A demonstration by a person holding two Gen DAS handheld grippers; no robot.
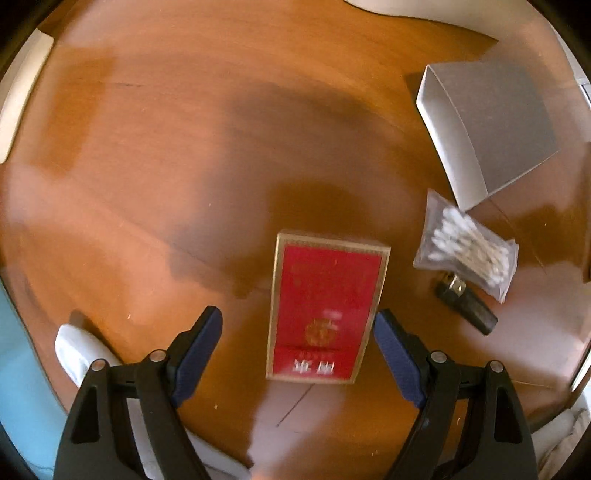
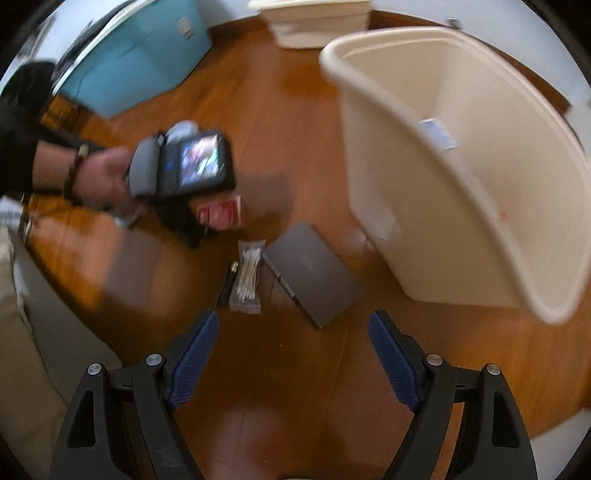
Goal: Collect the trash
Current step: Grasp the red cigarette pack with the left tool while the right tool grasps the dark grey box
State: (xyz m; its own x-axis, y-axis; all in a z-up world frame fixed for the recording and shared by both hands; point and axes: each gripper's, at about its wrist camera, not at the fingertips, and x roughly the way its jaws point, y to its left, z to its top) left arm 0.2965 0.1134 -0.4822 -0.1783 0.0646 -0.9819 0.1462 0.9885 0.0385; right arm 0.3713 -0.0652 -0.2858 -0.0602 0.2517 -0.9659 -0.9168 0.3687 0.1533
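Note:
A red cigarette pack point(image 1: 325, 310) lies flat on the wooden floor. My left gripper point(image 1: 297, 325) is open and hovers over it, its near end between the blue pads, not touching. To its right lie a clear bag of cotton swabs point(image 1: 467, 245), a black lighter point(image 1: 467, 306) and a grey box point(image 1: 495, 125). In the right wrist view, my right gripper point(image 2: 291, 328) is open and empty above the floor. Ahead of it lie the swab bag point(image 2: 249, 275), the lighter point(image 2: 227, 284) and the grey box point(image 2: 314, 273). The cream trash bin point(image 2: 476, 206) stands at the right with a small carton inside. The red pack point(image 2: 221, 214) lies under the left gripper unit.
A teal storage box point(image 2: 140, 55) stands at the far left and a second cream container point(image 2: 314, 22) at the back. A white slipper point(image 1: 79, 350) lies at the lower left. Beige fabric point(image 2: 22, 314) borders the left side.

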